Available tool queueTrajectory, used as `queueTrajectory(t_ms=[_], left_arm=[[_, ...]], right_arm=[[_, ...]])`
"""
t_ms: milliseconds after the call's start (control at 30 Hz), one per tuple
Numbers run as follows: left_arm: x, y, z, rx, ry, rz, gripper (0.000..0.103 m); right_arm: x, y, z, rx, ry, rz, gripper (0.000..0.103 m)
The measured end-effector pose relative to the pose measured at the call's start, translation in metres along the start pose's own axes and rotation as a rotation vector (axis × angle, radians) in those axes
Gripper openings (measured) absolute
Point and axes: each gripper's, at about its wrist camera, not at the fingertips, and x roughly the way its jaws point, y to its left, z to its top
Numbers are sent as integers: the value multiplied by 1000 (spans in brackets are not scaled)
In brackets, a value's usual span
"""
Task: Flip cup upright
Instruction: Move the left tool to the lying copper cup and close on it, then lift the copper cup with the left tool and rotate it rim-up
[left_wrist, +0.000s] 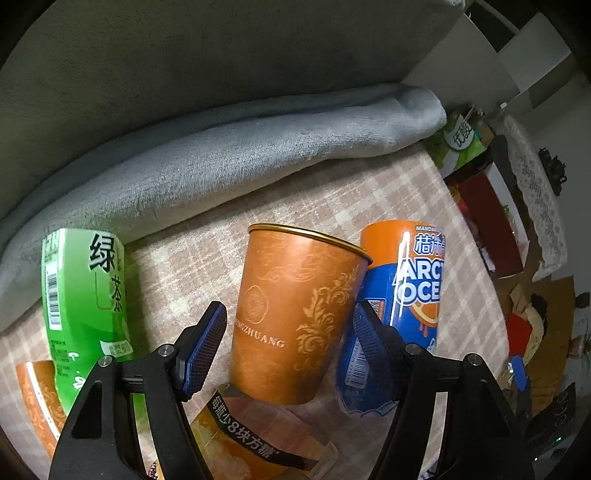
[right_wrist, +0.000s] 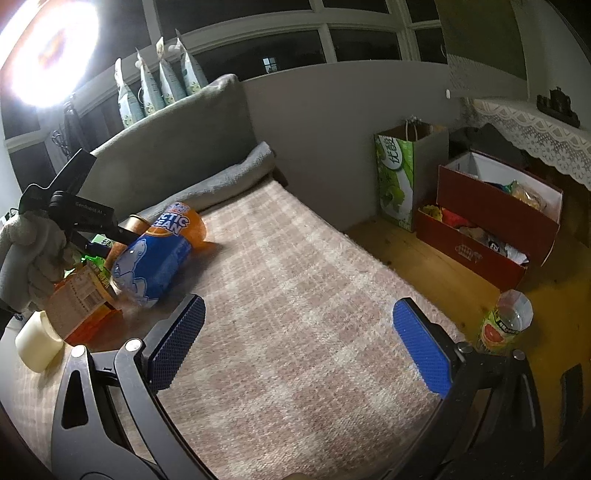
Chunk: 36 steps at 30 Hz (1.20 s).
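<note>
An orange paper cup (left_wrist: 295, 314) with gold patterns stands upright, rim up, on the checked cloth (left_wrist: 295, 199). My left gripper (left_wrist: 286, 345) is open, with its blue pads on either side of the cup and a gap on each side. In the right wrist view only the cup's rim (right_wrist: 135, 221) shows behind a blue and orange can. My right gripper (right_wrist: 295, 343) is open and empty over the cloth, to the right of the objects. The left gripper's body (right_wrist: 74, 210) shows there, held by a gloved hand.
A green tea bottle (left_wrist: 83, 306) stands left of the cup, and a blue and orange Arctic Ocean can (left_wrist: 399, 314) lies right of it. An orange carton (left_wrist: 243, 439) lies in front. A grey rolled blanket (left_wrist: 240, 155) lines the back. Boxes (right_wrist: 491, 221) and a bottle (right_wrist: 506, 321) are on the floor.
</note>
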Motion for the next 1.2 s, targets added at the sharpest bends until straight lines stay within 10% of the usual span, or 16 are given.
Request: queueTrajectory(t_ms=[733,1200], left_arm=[[-63,-11,-1,12,-197,22,61],[-145,13,-108,-69,-319,6,61]], right_arm=[[-7,-1,-1,13,2,8,103],[-34,35,-1,-46,-31,106,103]])
